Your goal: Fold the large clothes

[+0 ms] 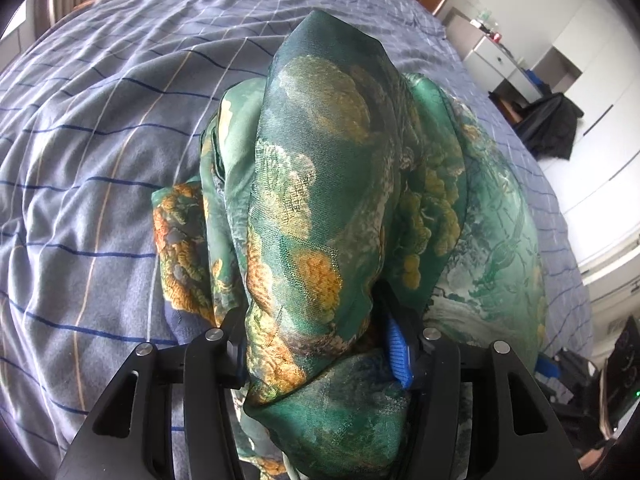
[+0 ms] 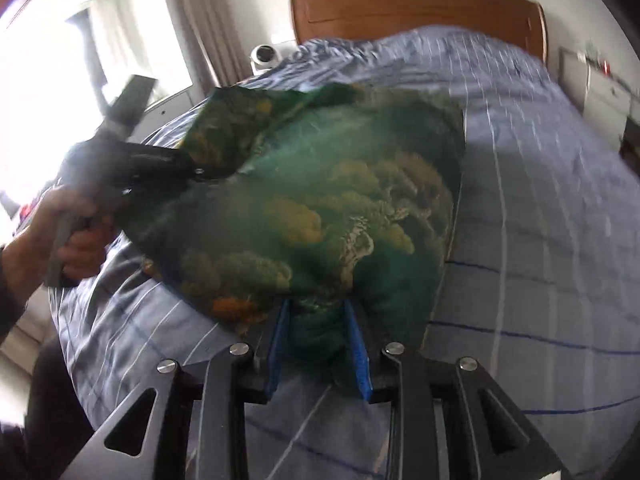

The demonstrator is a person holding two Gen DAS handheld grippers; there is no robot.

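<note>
bed (image 1: 100, 152) fills most of both views, covered by a blue-grey checked sheet with dark blue and pale lines, wrinkled throughout. wooden headboard (image 2: 416, 8) at the far end, against a white wall.

green garment (image 1: 320, 184), satin-like with yellow and orange floral print, is bunched and partly lifted off the sheet; the rest of it lies in loose folds on the bed to the right in the left wrist view. in the right wrist view the same cloth (image 2: 320, 200) hangs as a broad sagging panel stretched between the two grippers (this view is motion-blurred, so the fold lines are hard to read).

left gripper (image 1: 316, 356): cloth is draped over and between its fingers; blue pad visible on one side only. fingers clamped on a thick wad of the garment. from the right wrist view this gripper (image 2: 192, 168) is seen from the side, biting the far-left edge of the cloth, with the person's hand (image 2: 68, 236) around its handle.

right gripper (image 2: 318, 344): both blue pads visible, pressed against a gathered bundle of the garment's near edge, just above the sheet.

small white round camera-like device (image 2: 266, 56) sits near the headboard, beside the curtain (image 2: 200, 20).
</note>
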